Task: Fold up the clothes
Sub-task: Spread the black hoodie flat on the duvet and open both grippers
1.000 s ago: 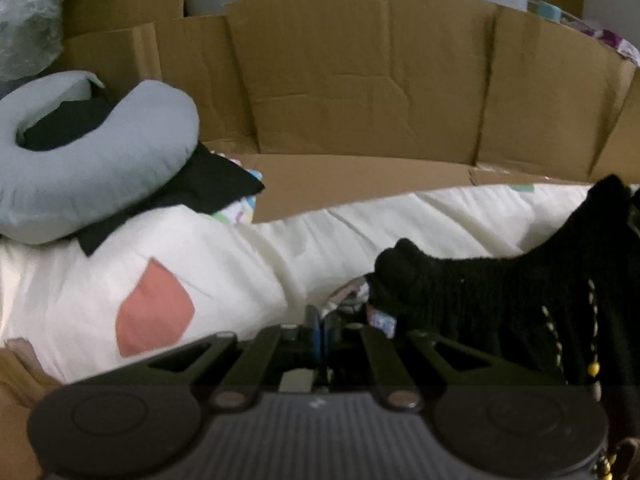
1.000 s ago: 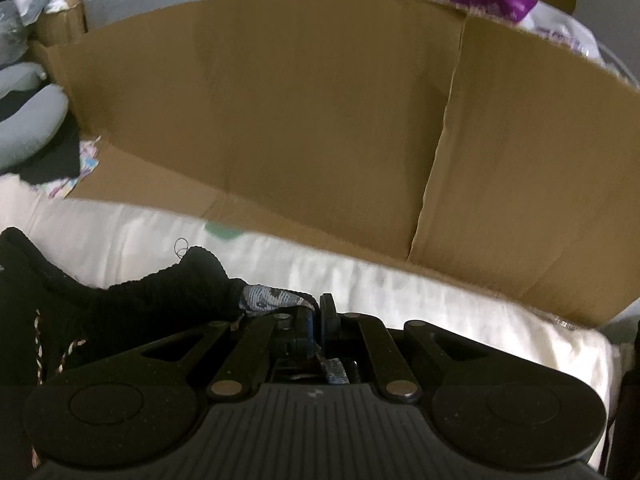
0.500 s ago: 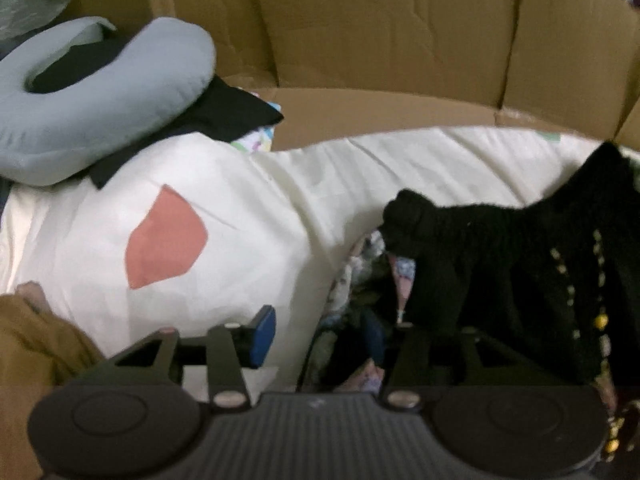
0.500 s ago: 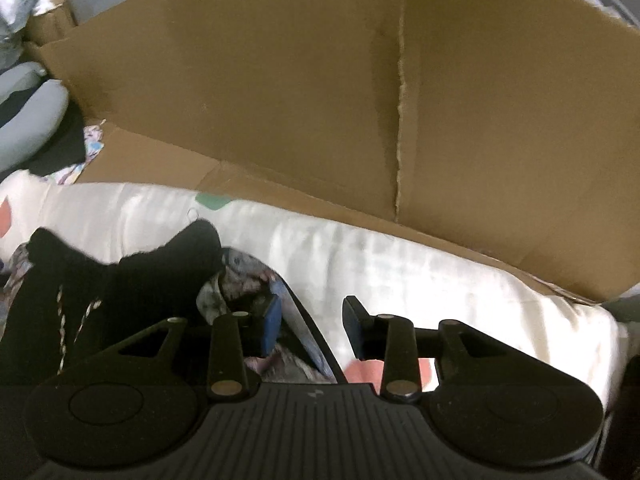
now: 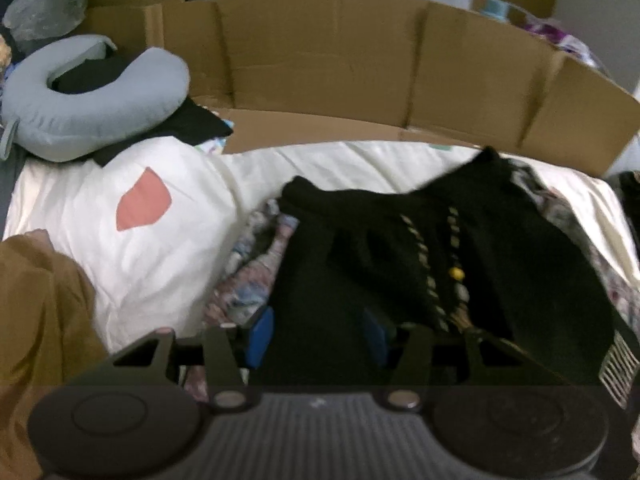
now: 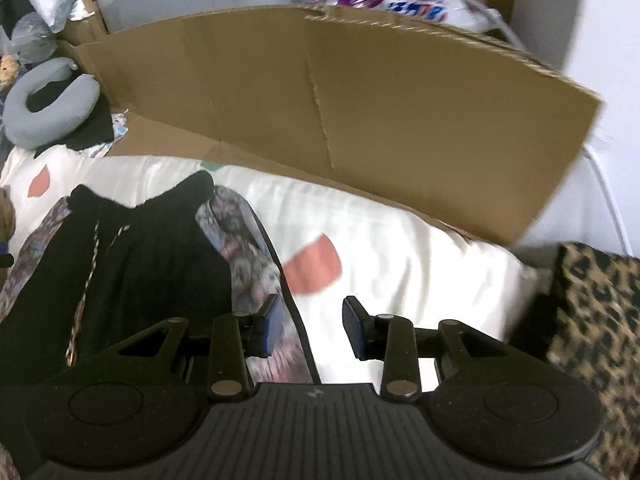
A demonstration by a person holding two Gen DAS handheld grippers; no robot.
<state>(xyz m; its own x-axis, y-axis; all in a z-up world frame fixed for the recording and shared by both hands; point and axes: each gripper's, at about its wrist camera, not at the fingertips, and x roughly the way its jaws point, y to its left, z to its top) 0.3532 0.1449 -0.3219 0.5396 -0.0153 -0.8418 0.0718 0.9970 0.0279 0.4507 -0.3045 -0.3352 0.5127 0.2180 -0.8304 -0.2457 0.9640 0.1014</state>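
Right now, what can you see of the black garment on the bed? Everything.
The black garment looks knitted, soft and dark, with a twisted two-tone cord running down its front and a yellow bead on it. Its far edge rises to two humps. A floral print fabric shows along both its sides; whether that is lining or a separate piece is unclear. It lies spread on the white duvet, in front of the cardboard. No fingers grip it.

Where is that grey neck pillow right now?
The grey neck pillow lies at the far left in both wrist views, on a black cloth, beside the cardboard wall behind the white bedding.
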